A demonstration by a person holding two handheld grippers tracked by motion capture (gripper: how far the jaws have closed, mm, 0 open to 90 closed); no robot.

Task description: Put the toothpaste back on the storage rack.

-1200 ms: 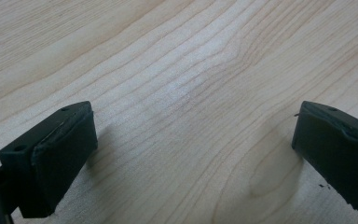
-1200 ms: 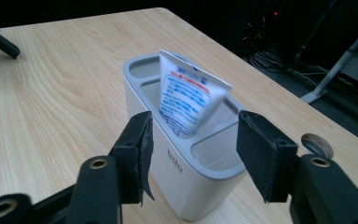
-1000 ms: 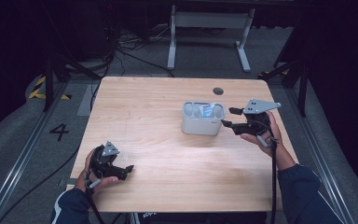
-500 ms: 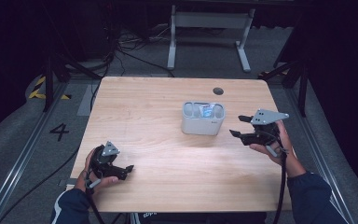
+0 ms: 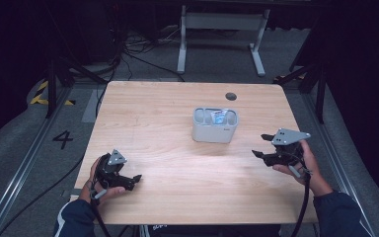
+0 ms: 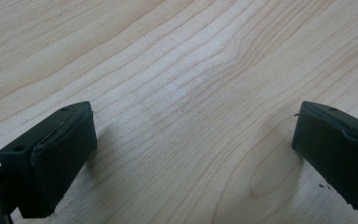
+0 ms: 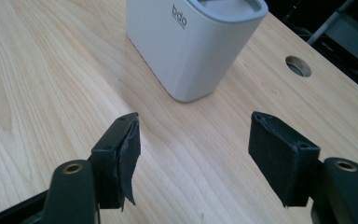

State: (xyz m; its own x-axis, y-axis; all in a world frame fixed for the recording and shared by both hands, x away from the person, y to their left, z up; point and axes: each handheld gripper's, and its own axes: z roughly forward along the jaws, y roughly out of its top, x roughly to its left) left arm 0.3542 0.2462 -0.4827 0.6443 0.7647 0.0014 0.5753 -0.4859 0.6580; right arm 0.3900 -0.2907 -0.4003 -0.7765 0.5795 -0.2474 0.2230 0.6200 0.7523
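Grey holder (image 5: 215,125) stands upright on the table (image 5: 168,113), ahead of the right gripper (image 5: 262,146), whose empty jaws have just been opening, while the left gripper (image 5: 137,178) rests spread, well apart.

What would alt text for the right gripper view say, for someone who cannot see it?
Two black jaws of the right gripper stand open with nothing between them, above a light wooden table. Just beyond them stands a white-grey container, and a round hole in the tabletop lies to its right.
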